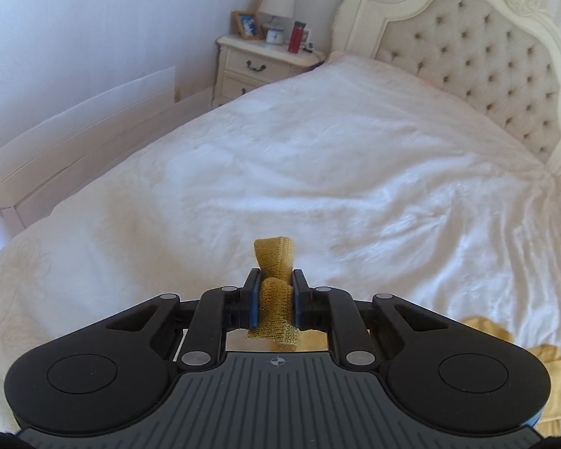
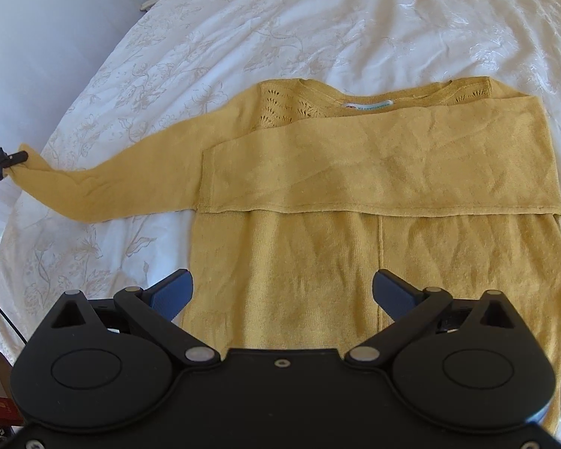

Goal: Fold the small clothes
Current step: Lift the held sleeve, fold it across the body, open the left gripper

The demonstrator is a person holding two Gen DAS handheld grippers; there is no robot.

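A mustard-yellow knit sweater point(image 2: 374, 247) lies flat on the white bed. One sleeve point(image 2: 411, 161) is folded across its chest. The other sleeve point(image 2: 104, 172) stretches out to the left. My left gripper point(image 1: 275, 278) is shut on that sleeve's cuff point(image 1: 275, 258); it also shows at the left edge of the right wrist view point(image 2: 17, 158), pinching the cuff. My right gripper point(image 2: 282, 292) is open and empty, hovering just above the sweater's lower body. A bit of the sweater shows at the lower right of the left wrist view point(image 1: 542, 374).
The bed point(image 1: 318, 157) has a white embroidered cover and a tufted cream headboard point(image 1: 486, 56). A cream nightstand point(image 1: 258, 63) stands beside it with a lamp, a picture frame and a red bottle point(image 1: 294, 39). A white wall runs along the left.
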